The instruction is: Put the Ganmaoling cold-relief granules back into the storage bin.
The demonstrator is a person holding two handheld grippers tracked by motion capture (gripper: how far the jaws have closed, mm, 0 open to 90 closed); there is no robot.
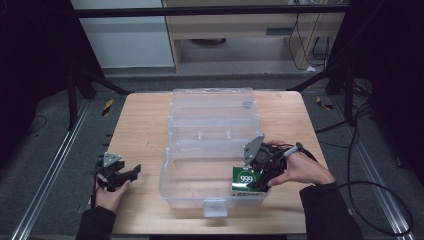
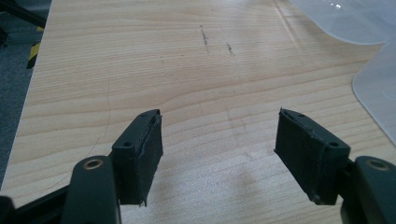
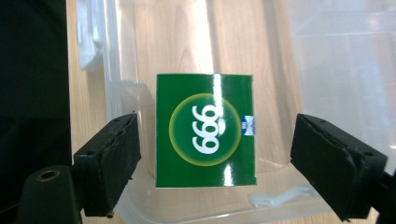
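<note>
Green box stood in the clear plastic case, framed between the wide-open right gripper, untouched, left gripper held open over the table, nothing gripped.

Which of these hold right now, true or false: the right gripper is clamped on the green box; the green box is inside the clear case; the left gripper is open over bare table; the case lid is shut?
1. The right gripper is clamped on the green box. False: its jaws stand apart on either side of the box, with a gap on both sides.
2. The green box is inside the clear plastic case. True: it sits at the case's front right corner.
3. The left gripper is open over bare table. True.
4. The case lid is shut. False: it is folded back, lying open behind the case.
</note>
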